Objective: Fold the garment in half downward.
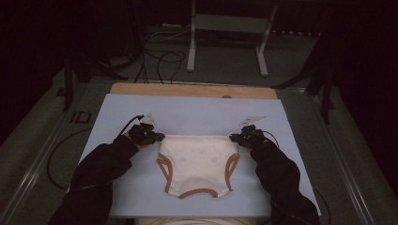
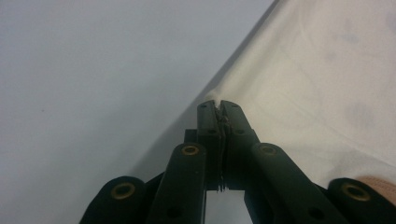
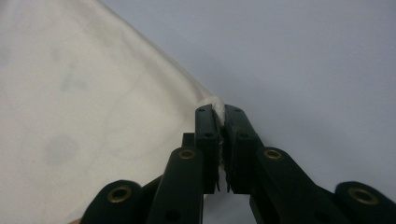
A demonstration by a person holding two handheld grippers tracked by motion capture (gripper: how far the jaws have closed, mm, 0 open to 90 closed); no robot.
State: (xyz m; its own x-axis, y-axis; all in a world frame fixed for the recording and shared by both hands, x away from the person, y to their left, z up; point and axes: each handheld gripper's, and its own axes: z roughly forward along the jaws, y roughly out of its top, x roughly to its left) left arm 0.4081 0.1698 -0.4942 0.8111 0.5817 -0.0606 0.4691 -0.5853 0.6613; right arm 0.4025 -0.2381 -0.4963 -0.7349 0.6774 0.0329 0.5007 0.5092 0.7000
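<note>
Pale blue table mat carries cream baby briefs, waistband running left to right between the tongs. Left gripper and right gripper each clamp a waistband corner, equally near.

Both forearms reach in from the near edge, dark sleeves angled inward and forward — a mirrored pose. The left gripper sits at the left, its cable looping back over the wrist; the right gripper sits at the right, level with it and well apart. In the left gripper view the left gripper has its jaws pressed together, a sliver of pale cloth pinched at the tips. The right gripper matches — jaws closed, a small tuft of the same cloth caught between them.
</note>
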